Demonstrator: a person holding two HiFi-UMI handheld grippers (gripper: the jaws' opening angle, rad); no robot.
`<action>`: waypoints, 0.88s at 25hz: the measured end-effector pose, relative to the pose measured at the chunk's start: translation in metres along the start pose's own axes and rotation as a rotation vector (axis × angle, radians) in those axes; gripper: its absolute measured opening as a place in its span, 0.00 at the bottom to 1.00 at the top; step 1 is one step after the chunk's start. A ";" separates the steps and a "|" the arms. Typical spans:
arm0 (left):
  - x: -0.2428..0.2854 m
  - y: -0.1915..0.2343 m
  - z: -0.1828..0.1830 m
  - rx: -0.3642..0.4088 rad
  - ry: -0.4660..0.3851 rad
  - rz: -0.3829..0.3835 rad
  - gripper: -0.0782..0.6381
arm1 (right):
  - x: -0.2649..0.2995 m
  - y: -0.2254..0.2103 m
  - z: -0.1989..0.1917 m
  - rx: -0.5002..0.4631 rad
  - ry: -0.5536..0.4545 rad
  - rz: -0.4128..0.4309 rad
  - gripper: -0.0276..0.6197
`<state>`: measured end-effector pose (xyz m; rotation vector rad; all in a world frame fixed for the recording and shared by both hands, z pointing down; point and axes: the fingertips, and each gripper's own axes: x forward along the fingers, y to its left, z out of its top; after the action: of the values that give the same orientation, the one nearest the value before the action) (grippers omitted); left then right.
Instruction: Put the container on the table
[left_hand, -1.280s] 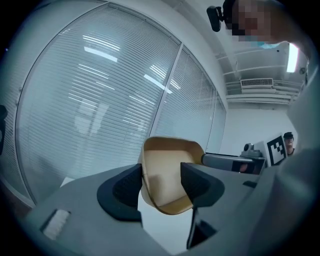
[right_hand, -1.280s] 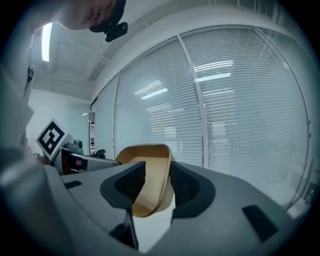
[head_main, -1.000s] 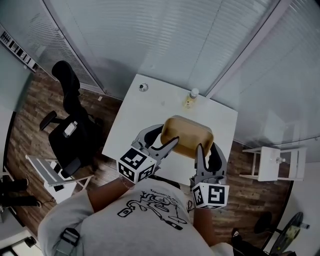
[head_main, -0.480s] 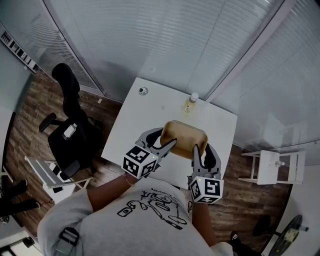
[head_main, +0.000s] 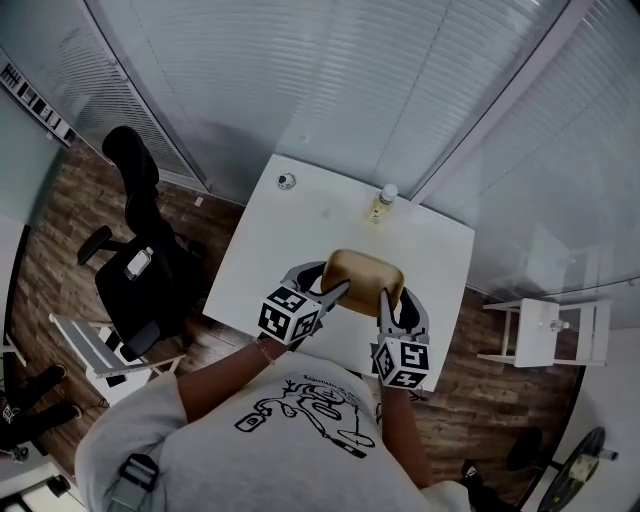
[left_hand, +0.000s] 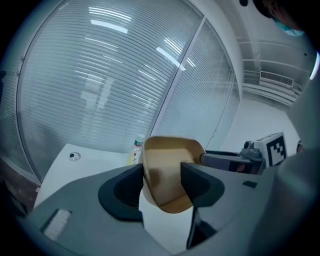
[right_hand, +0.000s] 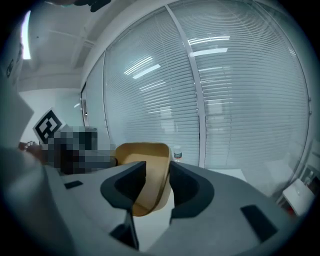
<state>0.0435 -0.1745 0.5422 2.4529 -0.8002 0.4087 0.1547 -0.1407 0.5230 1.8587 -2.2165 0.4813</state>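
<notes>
Two hand-held grippers — left (head_main: 330, 283), right (head_main: 397, 303) — clamp one container (head_main: 365, 270); one bottle (head_main: 381, 203).

Tan, open container (head_main: 362, 279) over white table (head_main: 292, 238), near edge.

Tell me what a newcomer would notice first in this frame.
First comes the tan container, clamped at opposite sides by the left gripper and the right gripper, over the near part of the white table. After that, the small bottle at the table's far edge and the black office chair to the left.
</notes>
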 end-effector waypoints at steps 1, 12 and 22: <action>0.003 0.002 -0.006 -0.003 0.012 0.002 0.43 | 0.003 -0.001 -0.007 0.004 0.012 -0.001 0.26; 0.032 0.020 -0.062 -0.050 0.108 0.014 0.43 | 0.019 -0.011 -0.064 0.060 0.103 -0.002 0.26; 0.055 0.038 -0.098 -0.107 0.158 0.031 0.43 | 0.040 -0.021 -0.106 0.093 0.168 -0.001 0.26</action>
<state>0.0512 -0.1705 0.6607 2.2798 -0.7732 0.5493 0.1632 -0.1411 0.6377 1.7907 -2.1164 0.7233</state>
